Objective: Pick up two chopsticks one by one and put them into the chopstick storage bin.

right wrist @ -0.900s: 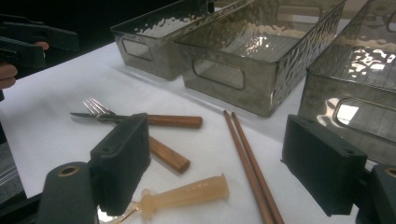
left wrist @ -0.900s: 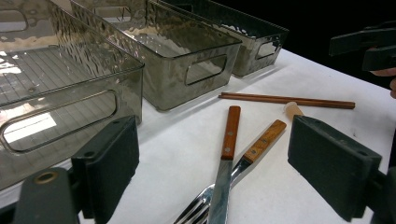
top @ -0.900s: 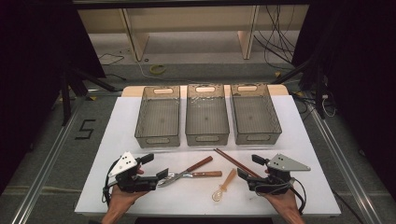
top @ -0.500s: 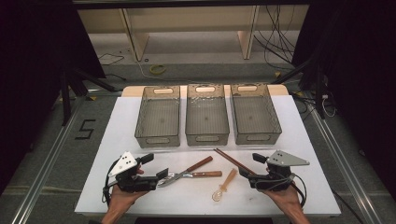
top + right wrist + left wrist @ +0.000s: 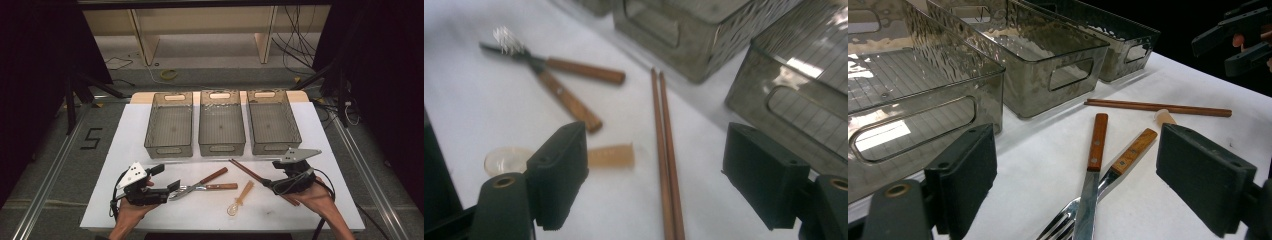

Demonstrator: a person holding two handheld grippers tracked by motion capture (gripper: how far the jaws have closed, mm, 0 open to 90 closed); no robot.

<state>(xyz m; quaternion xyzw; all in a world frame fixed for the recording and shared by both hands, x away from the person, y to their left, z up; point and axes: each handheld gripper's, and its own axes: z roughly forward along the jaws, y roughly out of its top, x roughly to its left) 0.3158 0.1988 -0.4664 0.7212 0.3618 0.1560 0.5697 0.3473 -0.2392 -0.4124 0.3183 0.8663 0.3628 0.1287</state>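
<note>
The left gripper (image 5: 172,189) holds its jaws wide with nothing between them, low over the desk (image 5: 125,145) near its front left corner. Just ahead of them lie a knife (image 5: 1090,187) and a fork (image 5: 1108,175), crossed at their metal ends, their wooden handles pointing toward the bins (image 5: 170,125). The right gripper (image 5: 267,183) also has its jaws wide and empty, near the front right corner, poised over a pair of chopsticks (image 5: 666,150) lying side by side. A spoon (image 5: 509,160) rests beside the chopsticks, toward the front edge. Three bins stand in a row along the back edge.
</note>
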